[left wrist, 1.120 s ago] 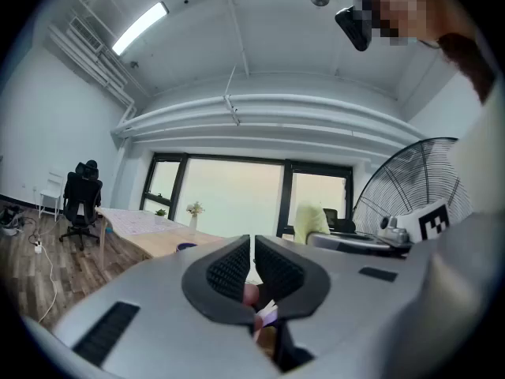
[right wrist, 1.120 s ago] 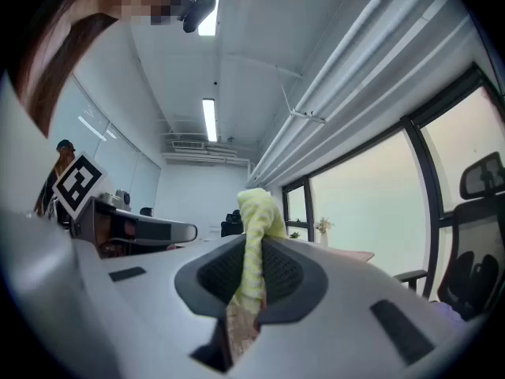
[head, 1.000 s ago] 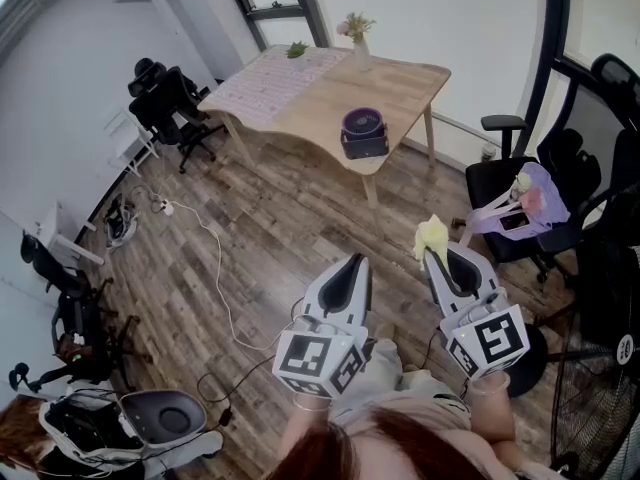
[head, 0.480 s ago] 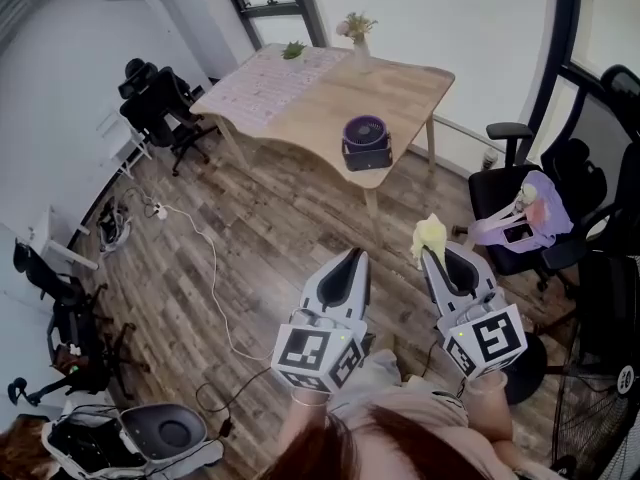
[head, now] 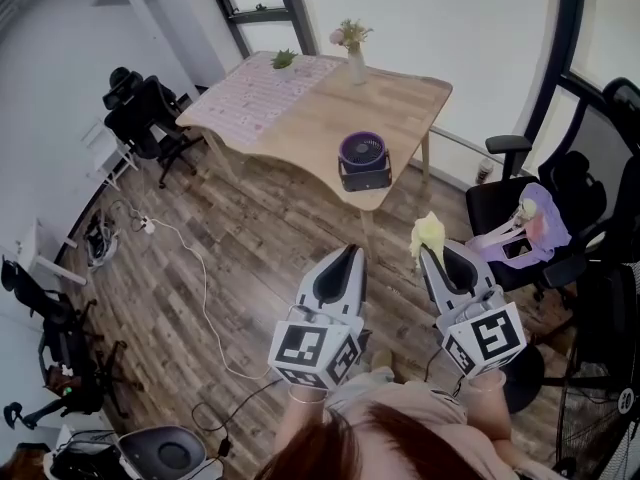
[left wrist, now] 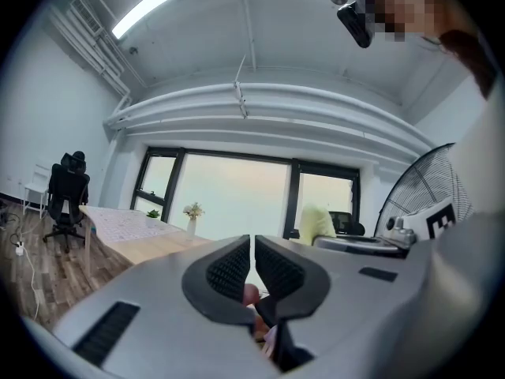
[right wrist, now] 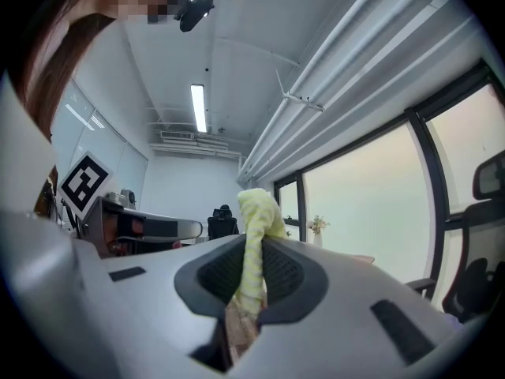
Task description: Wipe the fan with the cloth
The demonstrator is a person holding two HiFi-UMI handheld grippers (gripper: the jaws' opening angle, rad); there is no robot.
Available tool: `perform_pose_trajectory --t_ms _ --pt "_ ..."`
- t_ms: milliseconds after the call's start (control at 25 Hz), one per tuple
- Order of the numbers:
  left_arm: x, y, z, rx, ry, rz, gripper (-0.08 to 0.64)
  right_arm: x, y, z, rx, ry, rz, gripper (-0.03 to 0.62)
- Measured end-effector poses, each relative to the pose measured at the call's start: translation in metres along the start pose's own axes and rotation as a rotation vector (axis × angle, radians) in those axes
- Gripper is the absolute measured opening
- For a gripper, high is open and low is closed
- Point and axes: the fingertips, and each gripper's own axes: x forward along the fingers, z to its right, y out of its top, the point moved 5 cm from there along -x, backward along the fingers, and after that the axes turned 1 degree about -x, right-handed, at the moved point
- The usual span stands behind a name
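Note:
A small purple fan (head: 363,159) stands near the front edge of the wooden table (head: 400,103), well ahead of both grippers. My right gripper (head: 430,253) is shut on a pale yellow cloth (head: 429,233) that sticks up past its tip; the right gripper view shows the cloth (right wrist: 256,243) pinched between the jaws. My left gripper (head: 352,253) is shut and holds nothing, its jaws pressed together in the left gripper view (left wrist: 252,253). Both are held level above the wood floor, a good way short of the table.
A vase of flowers (head: 354,50) and a small plant (head: 284,59) stand on the table's far side. Black office chairs (head: 145,118) are at left, another chair with a purple bag (head: 528,223) at right. A white cable (head: 205,288) runs across the floor. A floor fan (head: 600,408) stands at far right.
Both grippers and the camera have moved forward toward the table. The fan and table sit lower and nearer in the head view. The cloth stays in the right gripper.

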Motion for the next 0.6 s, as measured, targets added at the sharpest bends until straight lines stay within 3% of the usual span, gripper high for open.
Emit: perform_pose_trajectory --t_ms 600 --pt "0.054 0.011 -0.071 -0.023 -0.036 -0.011 0.02 0.083 0.002 0.015 -0.05 -0.032 -0.039 0.043"
